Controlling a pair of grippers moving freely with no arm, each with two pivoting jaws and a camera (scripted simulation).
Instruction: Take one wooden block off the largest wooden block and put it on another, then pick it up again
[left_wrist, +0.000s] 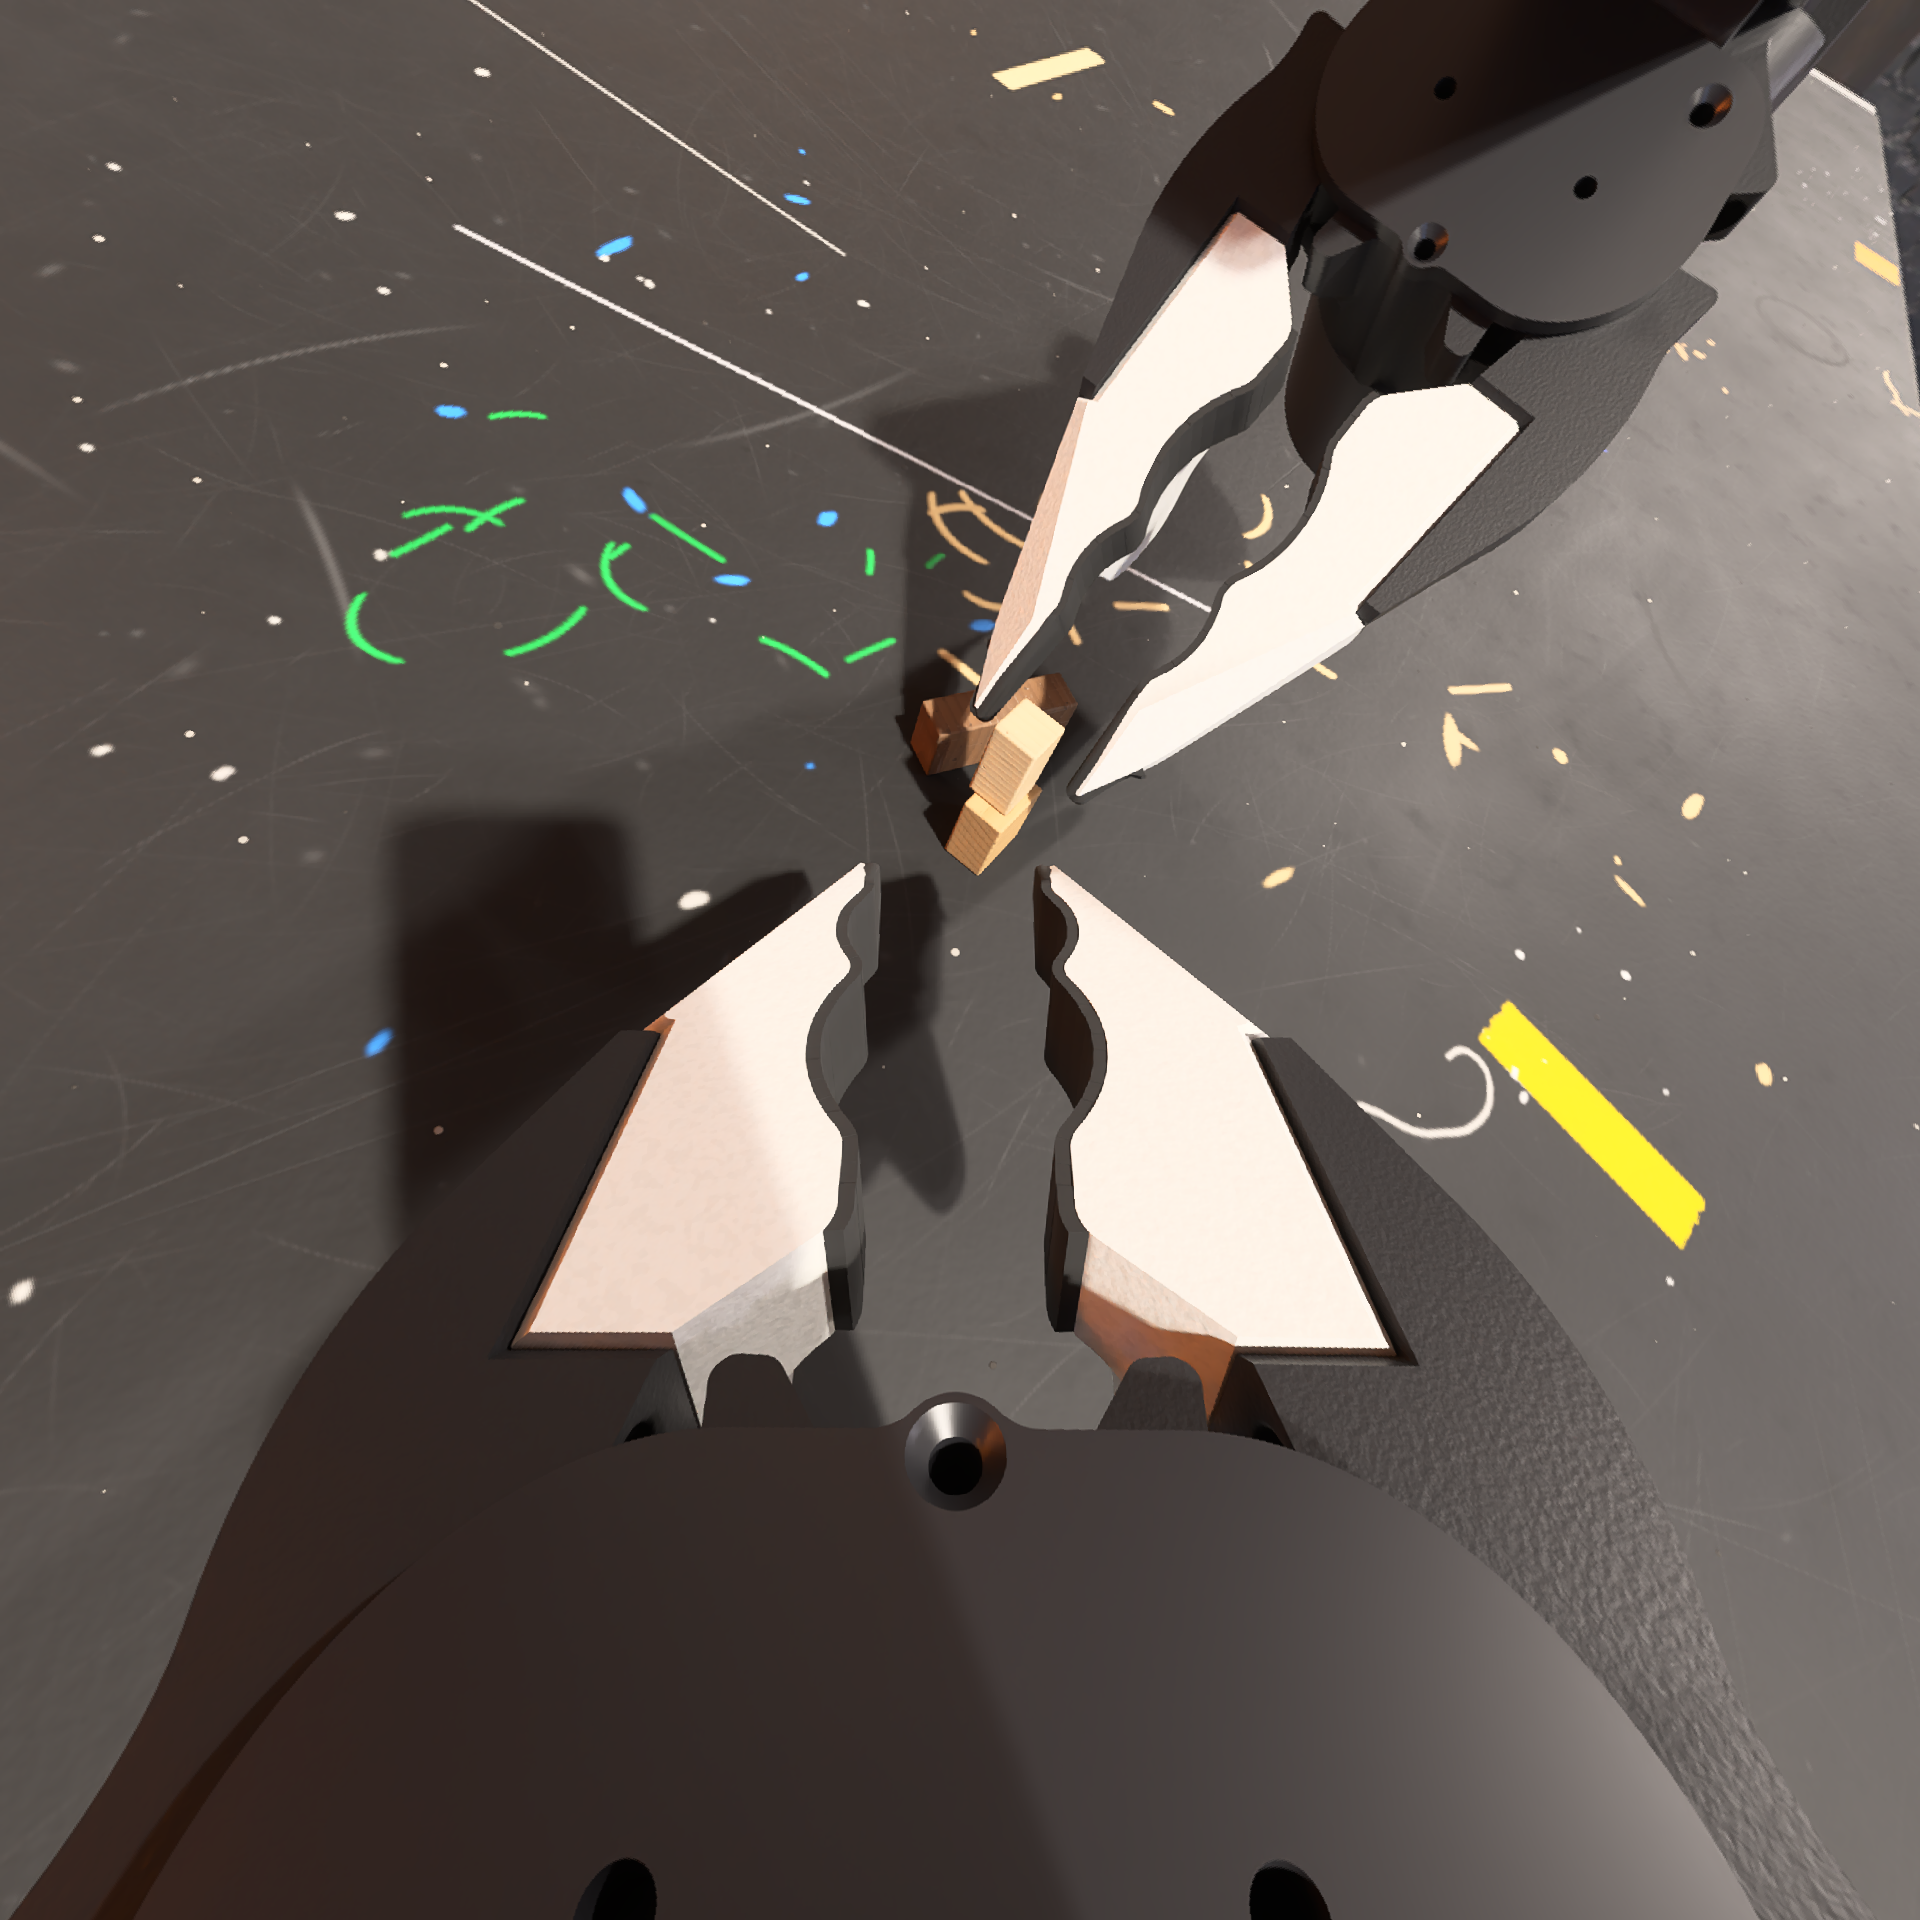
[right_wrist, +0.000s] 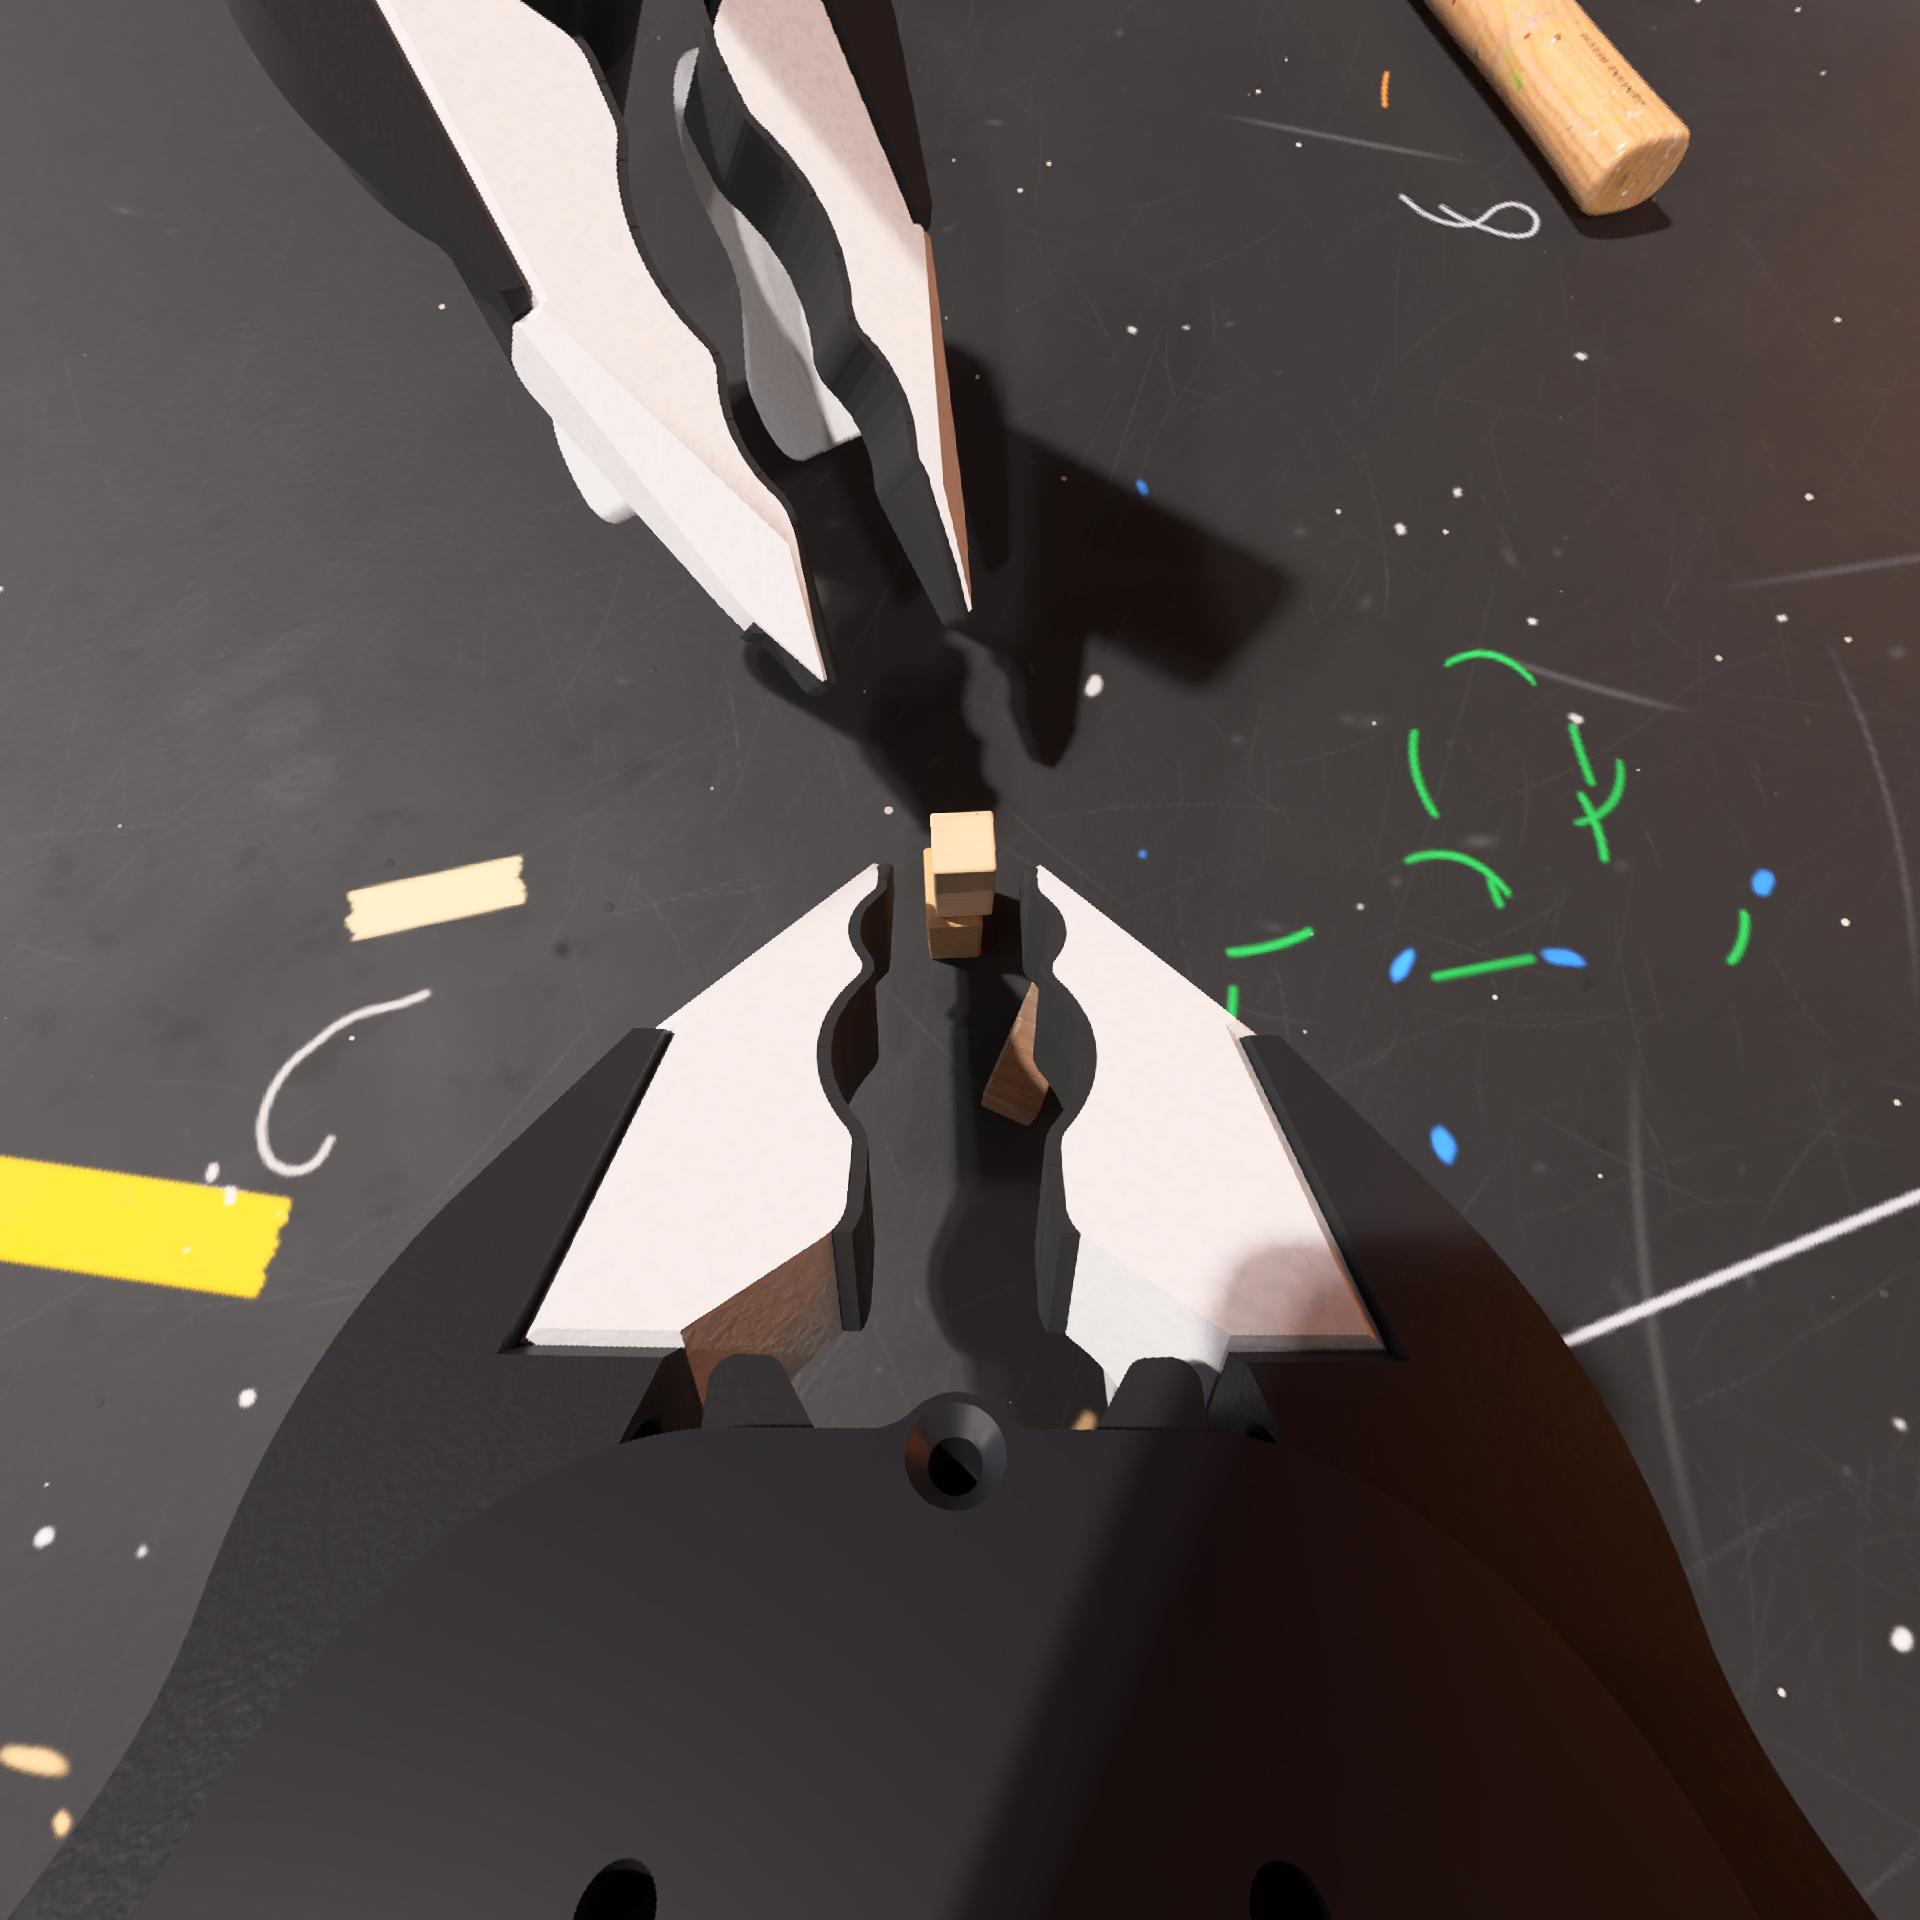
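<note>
Work surface (left_wrist: 312, 935): dark grey, matte, heavily scratched, flecked with white specks. Green (left_wrist: 468, 582) and blue paint marks (left_wrist: 613, 247) lie in one cluster. A yellow tape strip (left_wrist: 1590, 1122) lies near a white chalk curl (left_wrist: 1455, 1101); a pale tan strip (right_wrist: 436, 896) lies apart. Thin white lines (left_wrist: 727, 364) cross the surface. A wooden dowel (right_wrist: 1558, 104) rests near one edge. Light casts hard, dark shadows.

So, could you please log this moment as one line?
left gripper: open, empty | right gripper: open, straddling block stack | brown block: beside stack
</note>
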